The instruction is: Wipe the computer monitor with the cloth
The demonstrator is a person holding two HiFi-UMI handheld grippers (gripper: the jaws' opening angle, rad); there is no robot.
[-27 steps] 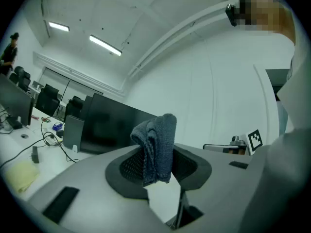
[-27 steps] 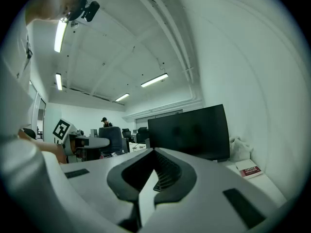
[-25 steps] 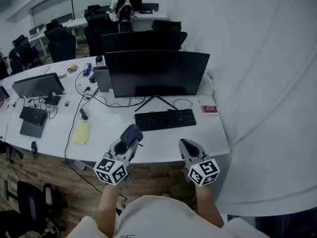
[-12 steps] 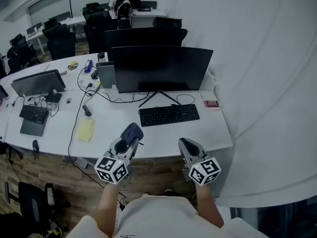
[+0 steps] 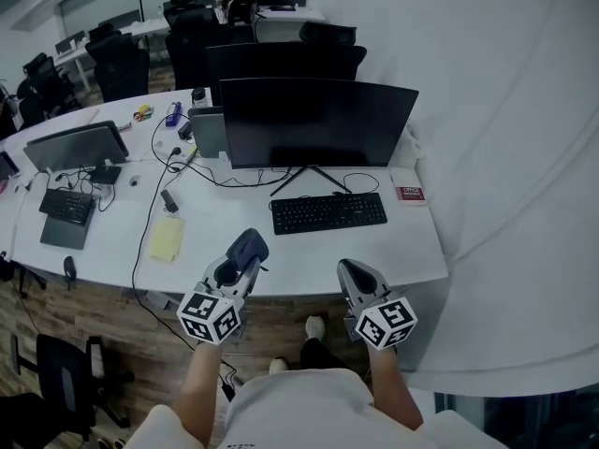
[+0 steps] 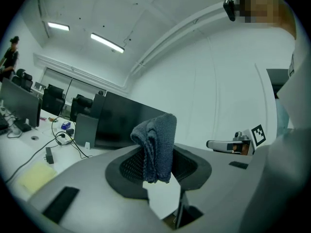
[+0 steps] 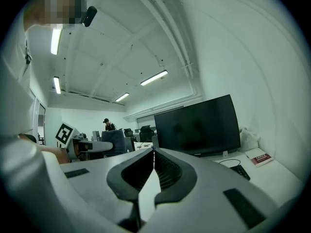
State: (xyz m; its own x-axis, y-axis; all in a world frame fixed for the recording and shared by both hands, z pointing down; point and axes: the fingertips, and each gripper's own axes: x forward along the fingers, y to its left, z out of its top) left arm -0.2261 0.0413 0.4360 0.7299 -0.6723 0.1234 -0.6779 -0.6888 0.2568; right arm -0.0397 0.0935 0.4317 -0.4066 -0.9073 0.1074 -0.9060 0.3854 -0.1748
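The long white desk (image 5: pixel 309 251) curves across the room, and the person stands at its near edge, too far back for any wiping. Toward the back of the desk the dark monitor (image 5: pixel 318 120) stands upright on its stand with the screen facing the person, so the whole face lies open to a wipe once the reach is closed. The black keyboard (image 5: pixel 328 212) lies just in front of the stand, between the person and the screen, and an arm will likely have to pass over it. The left gripper (image 5: pixel 241 253) is held low over the desk's near edge and points toward the screen. Its jaws are clenched on the cloth (image 6: pixel 156 144), a folded grey-blue wad that stands up past the tips. That looks like a sensible hold, since the soft bulge, not the hard plastic, would meet the glass. The right gripper (image 5: pixel 347 269) is held alongside, well apart, with its jaws pressed together on nothing, seemingly kept out of the way. The cloth is well apart from the screen, so wiping has not begun.
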